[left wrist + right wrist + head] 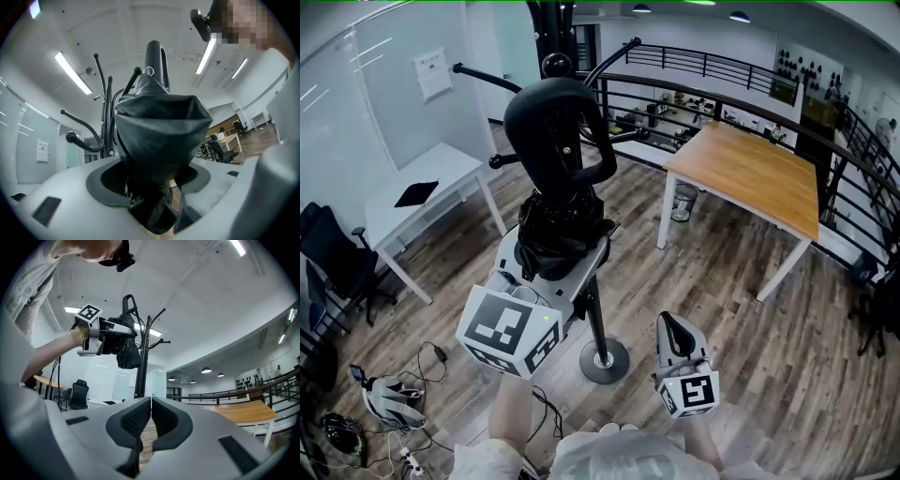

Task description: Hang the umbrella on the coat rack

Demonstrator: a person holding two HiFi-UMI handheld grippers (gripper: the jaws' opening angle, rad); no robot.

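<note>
Up at frame left, the left tongs (154, 197) pinch the black folded fabric umbrella (562, 220) by its bunched canopy. Its curved crook handle (546, 92) is uppermost, beside the head of the rack. As far as can be seen, the grip sits on loose cloth, not on the shaft.
Risk 1: cloth slides between the pads, and the umbrella sags or drops as the crook is tipped over an arm.

Centre: black metal coat rack (594, 319), a thin pole on a round disc foot, with curved arms ending in ball tips. The crook is near the arms; cannot tell that it is over any of them.
Risk 2: the crook opening faces the wrong way and glances off a ball tip.
Risk 3: a sideways shove on an arm rocks the pole on its small foot.

Right: right tongs (677, 328) low, pads pressed together on nothing, well apart from the rack. Judged no help in steadying it.
</note>
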